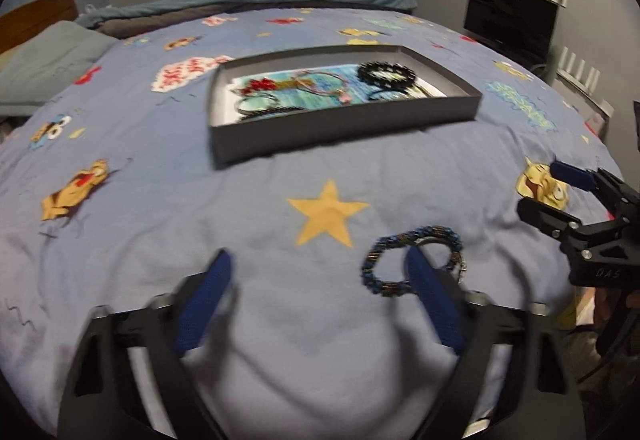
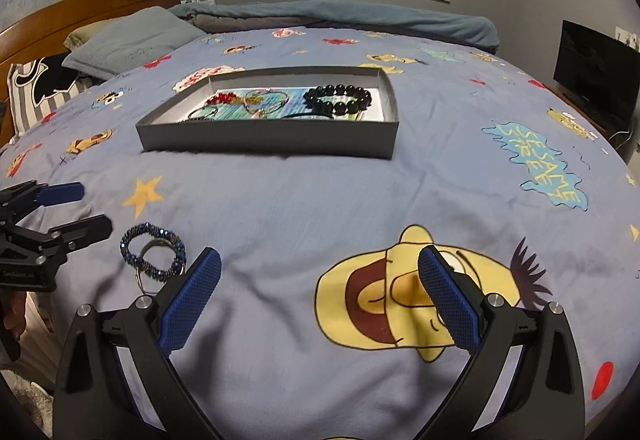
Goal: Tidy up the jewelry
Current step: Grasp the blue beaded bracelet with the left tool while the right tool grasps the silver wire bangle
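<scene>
Left wrist view shows our left gripper (image 1: 318,272) with its two blue padded fingers (image 1: 208,300) spread wide apart, holding nothing. Its right finger sits in front of a blue and brown beaded bracelet (image 1: 412,260) that lies on the light blue bed cover with cartoon pictures (image 1: 160,240). We cannot tell if the finger touches the beads, because this view is blurry. A thin silver ring (image 1: 440,254) lies with the bracelet. A yellow star print (image 1: 326,214) is just behind them.

Farther back on the bed sits a flat grey cardboard box (image 1: 344,136). Inside it we see a black round-bead bracelet (image 1: 386,74) on the right and some thin colourful bracelets (image 1: 304,86) on the left.

Right wrist view shows our right gripper (image 2: 320,268) with its fingers also spread wide, holding nothing, above a big yellow cartoon face (image 2: 400,292). The beaded bracelet (image 2: 154,248) lies just left of its left finger, between our two grippers. The grey box (image 2: 268,138) is well apart from it.
</scene>
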`<state>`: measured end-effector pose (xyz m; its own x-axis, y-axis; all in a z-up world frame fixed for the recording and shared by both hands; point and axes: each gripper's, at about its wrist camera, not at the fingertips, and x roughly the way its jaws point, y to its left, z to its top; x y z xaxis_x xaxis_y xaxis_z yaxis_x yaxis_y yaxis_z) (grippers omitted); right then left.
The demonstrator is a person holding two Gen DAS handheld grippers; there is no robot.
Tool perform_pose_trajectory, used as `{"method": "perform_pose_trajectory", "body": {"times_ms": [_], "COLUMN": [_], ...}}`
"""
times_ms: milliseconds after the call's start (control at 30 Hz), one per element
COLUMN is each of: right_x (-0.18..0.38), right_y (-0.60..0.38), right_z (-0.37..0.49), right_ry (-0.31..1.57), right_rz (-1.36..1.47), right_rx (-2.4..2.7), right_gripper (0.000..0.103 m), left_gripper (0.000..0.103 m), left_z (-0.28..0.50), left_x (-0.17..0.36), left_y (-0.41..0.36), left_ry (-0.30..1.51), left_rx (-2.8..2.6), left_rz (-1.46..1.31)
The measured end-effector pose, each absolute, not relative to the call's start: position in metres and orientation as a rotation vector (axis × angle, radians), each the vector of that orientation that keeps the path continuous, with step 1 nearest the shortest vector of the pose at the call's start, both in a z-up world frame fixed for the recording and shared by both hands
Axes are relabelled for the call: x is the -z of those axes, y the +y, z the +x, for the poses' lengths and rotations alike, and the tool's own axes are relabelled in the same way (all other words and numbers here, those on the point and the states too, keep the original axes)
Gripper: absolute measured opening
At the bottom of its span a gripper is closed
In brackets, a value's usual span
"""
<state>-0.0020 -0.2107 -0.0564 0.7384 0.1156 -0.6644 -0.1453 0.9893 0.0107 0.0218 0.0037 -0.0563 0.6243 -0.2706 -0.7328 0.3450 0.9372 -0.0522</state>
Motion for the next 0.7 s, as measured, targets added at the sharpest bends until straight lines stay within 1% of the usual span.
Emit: {"method": "perform_pose_trajectory", "body": {"times_ms": [33,67,200,267,333,533,633,700], "right_x": [0.057,0.057,0.06,0.062,0.063,0.067,0.067,0.067], "right_y": [-0.21,-0.21,-0.209,-0.208,-0.208,-0.199,-0.196,-0.194], "right_z": [-0.002,-0.002,-0.001,0.0,0.0,-0.001,-0.003,-0.004], "right_ry": [0.726,0.726,0.729,0.738,0.741,0.748,0.747,0.747], "right_rz": [-0.042,-0.04,-0.038,-0.035,-0.033,-0.047,-0.057,-0.06], "right_rx": [-0.147,-0.15,-0.16,-0.17,-0.183,-0.216,-0.229,-0.243], "right_gripper": [0.097,0.097,0.097,0.097,0.097,0.097,0.097,0.097], "left_gripper": [0.061,0.053,0.039,0.025,0.019,0.018,0.008,0.008], "left_z": [0.022,0.023,0.02,0.02,0.021,0.025,0.025,0.023], "left_x": [0.058,0.06,0.066,0.069,0.072,0.08,0.077,0.073], "left_y": [0.0,-0.003,-0.014,-0.019,-0.026,-0.038,-0.036,-0.033], "left_ry": [0.832,0.841,0.848,0.854,0.856,0.847,0.832,0.818], "left_rx": [0.365,0.375,0.412,0.418,0.42,0.42,0.424,0.43], "left_rz": [0.104,0.116,0.156,0.183,0.217,0.285,0.282,0.266]}}
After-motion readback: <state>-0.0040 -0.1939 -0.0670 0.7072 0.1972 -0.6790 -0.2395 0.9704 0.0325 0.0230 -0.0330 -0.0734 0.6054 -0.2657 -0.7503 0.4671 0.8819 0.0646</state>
